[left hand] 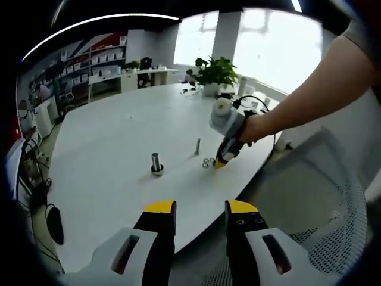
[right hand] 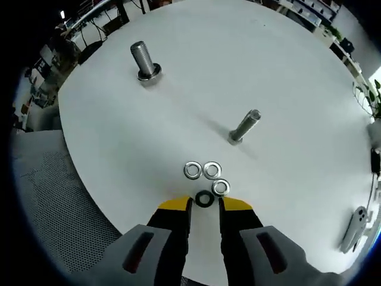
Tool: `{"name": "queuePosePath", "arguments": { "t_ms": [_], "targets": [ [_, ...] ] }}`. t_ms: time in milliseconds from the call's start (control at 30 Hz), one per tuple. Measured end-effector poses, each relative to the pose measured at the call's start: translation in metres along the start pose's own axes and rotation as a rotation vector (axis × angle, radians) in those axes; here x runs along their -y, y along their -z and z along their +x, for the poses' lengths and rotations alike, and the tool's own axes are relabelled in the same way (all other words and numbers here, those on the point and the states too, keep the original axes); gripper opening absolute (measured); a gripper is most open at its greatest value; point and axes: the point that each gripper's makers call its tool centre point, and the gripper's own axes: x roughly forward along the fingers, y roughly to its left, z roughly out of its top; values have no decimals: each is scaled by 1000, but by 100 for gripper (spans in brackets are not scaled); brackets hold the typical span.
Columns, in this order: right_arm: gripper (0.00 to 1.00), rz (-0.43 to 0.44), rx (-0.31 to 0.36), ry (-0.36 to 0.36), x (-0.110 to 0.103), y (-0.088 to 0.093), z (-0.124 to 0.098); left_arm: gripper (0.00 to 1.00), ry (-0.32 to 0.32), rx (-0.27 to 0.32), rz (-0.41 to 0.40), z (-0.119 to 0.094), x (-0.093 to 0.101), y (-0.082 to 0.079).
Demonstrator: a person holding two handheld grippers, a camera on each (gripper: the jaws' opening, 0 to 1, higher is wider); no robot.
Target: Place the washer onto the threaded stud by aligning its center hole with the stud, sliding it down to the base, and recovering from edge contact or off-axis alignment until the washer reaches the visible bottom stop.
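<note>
While the right tongs (right hand: pixel 204 205) hover low over the white tabletop (right hand: pixel 250 53), their yellow-tipped jaws stand slightly apart with a dark washer (right hand: pixel 204 198) lying flat between the tips; whether the jaws touch it cannot be told. Three bright washers (right hand: pixel 206 176) lie flat just beyond it, touching or nearly touching one another, with their holes facing up. Farther on, the slim threaded stud (right hand: pixel 244 127) stands on its head, long axis upright from the tabletop, thread end uppermost. Well apart from it, a thicker bolt (right hand: pixel 143 61) also stands upright on its base.

In the left gripper view, the left tongs (left hand: pixel 200 210) are held above the tabletop edge, jaws open and holding nothing. A person's hand (left hand: pixel 257 126) holds the right tongs down by the washers. A potted plant (left hand: pixel 213 74) stands at the far edge.
</note>
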Motion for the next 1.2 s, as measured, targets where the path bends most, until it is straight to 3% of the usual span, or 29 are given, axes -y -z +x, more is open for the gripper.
{"name": "queuePosePath", "arguments": {
  "t_ms": [467,700,933,1200],
  "targets": [
    [15,-29,-123,24,2,-1,3,29,2,-10,5,0,0,2],
    [15,1,-142,49,3,0,3,29,3,-11,5,0,0,2],
    [14,26,-119,70,2,0,3,29,5,-9,5,0,0,2],
    [14,79,-47,83,2,2,1,29,-1,-3,2,-1,-1,1]
  ]
}}
